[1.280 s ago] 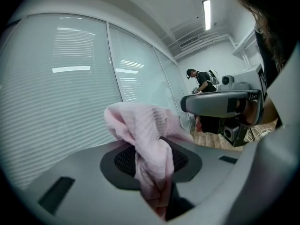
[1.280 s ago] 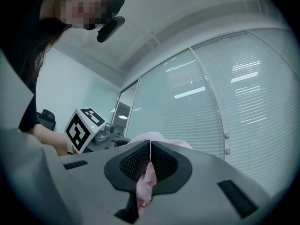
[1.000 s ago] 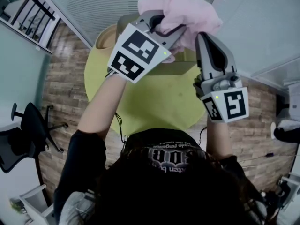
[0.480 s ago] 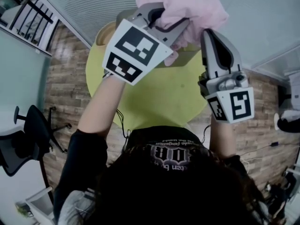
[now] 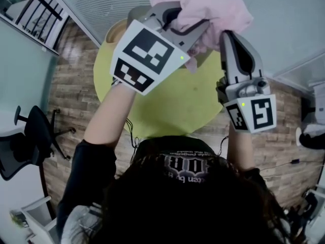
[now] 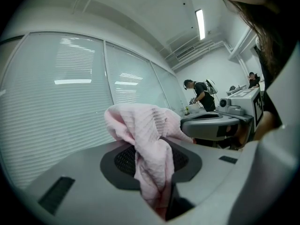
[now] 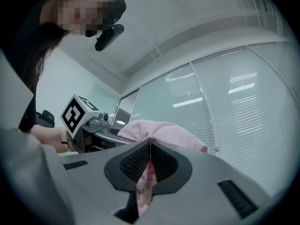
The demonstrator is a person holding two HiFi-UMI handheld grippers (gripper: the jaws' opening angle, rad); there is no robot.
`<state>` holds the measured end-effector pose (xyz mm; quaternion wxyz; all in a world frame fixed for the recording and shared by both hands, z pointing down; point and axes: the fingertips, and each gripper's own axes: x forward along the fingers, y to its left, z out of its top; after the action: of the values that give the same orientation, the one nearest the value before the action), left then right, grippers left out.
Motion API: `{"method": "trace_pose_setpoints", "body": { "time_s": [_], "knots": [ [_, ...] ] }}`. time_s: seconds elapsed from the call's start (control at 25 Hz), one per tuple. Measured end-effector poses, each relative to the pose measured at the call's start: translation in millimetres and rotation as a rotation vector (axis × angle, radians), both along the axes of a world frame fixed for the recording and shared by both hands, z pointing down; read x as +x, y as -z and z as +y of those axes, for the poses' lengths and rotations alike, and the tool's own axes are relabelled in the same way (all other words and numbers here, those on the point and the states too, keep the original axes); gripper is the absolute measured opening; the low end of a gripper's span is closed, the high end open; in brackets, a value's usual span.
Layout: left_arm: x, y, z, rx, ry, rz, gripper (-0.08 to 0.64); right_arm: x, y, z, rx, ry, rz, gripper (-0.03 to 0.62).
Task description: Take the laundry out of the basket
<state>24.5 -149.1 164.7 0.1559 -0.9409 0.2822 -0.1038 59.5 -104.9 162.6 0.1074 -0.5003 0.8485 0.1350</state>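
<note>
A pink ribbed cloth (image 5: 208,6) is held up in the air above the yellow-green round table (image 5: 172,105). My left gripper (image 5: 195,27) is shut on one bunched part of the cloth (image 6: 150,144), which hangs down between its pads. My right gripper (image 5: 227,37) is shut on the same cloth (image 7: 164,132), with a thin fold pinched between its black pads (image 7: 161,165). The two grippers stand close together, tips almost meeting. Only a corner of the tan basket (image 5: 205,60) shows under them; the rest is hidden.
A round tan thing (image 5: 117,32) sits at the table's far left edge. A black office chair (image 5: 25,146) stands on the brick-pattern floor at left. Window blinds fill the wall behind. A person (image 6: 199,93) stands far off in the room.
Both grippers and the pink cloth have risen and drifted slightly right in the head view, and they now cover more of the basket. Both grips are unchanged.
</note>
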Motion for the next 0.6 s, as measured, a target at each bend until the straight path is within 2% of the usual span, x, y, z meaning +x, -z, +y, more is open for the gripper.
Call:
{"method": "trace_pose_setpoints", "body": {
  "time_s": [0.6],
  "knots": [
    [24,-15,45,-0.028,0.107,0.041,0.117,28,-12,39,-0.026,0.088,0.000,0.029]
  ]
}}
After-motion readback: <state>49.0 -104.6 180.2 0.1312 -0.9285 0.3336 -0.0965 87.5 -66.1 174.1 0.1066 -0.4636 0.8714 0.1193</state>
